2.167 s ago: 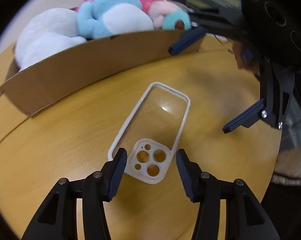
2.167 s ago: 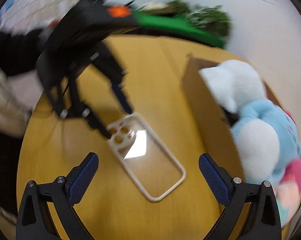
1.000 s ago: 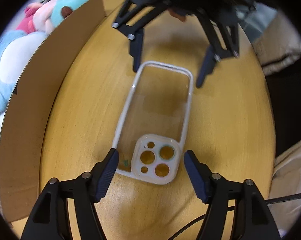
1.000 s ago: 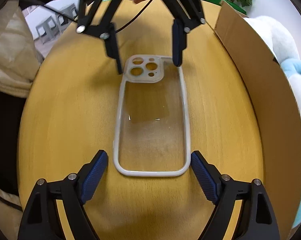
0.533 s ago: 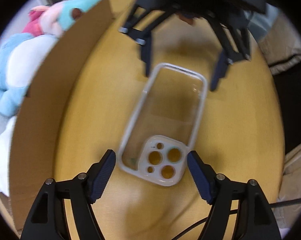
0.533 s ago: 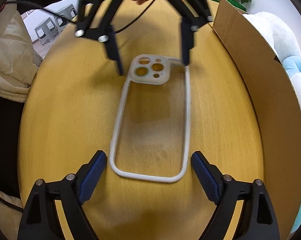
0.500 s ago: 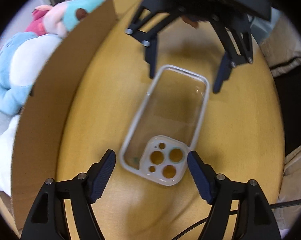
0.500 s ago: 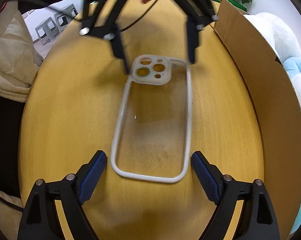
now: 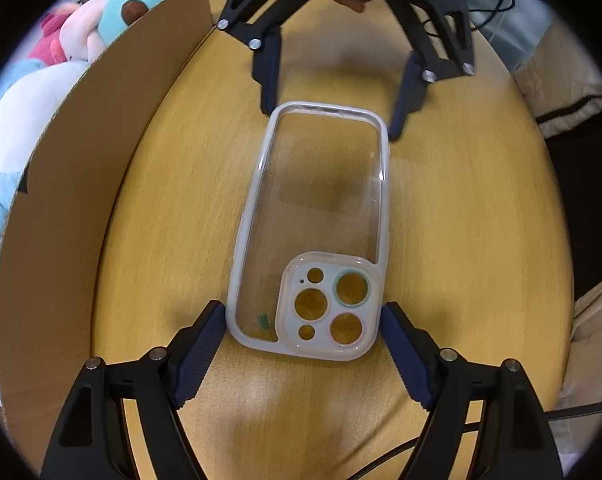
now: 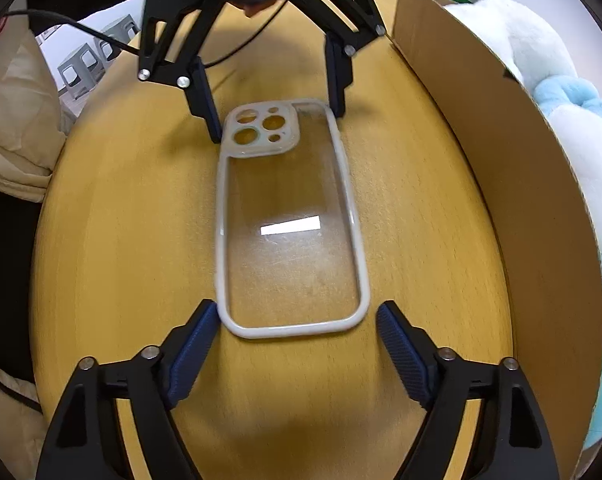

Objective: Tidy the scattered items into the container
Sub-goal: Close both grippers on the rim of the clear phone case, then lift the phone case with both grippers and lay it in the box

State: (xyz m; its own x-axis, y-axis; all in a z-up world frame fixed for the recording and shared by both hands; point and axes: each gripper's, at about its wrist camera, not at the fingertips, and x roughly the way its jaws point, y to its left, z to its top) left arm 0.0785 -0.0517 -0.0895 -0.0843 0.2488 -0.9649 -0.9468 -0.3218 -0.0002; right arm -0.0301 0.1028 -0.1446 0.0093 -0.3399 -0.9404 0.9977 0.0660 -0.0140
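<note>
I see a clear phone case [image 9: 313, 224] lying flat on the round wooden worktop [image 9: 461, 220], with its open side up, I think. It sits between my two grippers, and the cardboard box [image 9: 81, 184] stands just beside it, on the left in the left wrist view. Soft toys [image 9: 29, 92] already fill the box. My left gripper [image 9: 303, 322] is at the end with the camera holes. Its jaws have just been opening, and they stand spread with that end of the case between them; the pads look very close to the rims, but I cannot tell if they touch. My right gripper [image 10: 293, 318] is at the plain end. Its jaws have just been closing a bit, yet they are still spread, with a small gap on one side, so they are not pinching the case. I think the case is very light and a little bendy. The clear back looks smooth and slippery, so it could slide away on the worktop if I push it. The rim is thin and low, so I must go right down to the wood to catch it. I think the best place to hold is across the two long rims, near one end. I should squeeze softly, since a hard squeeze may bow the case and make it pop out.
</note>
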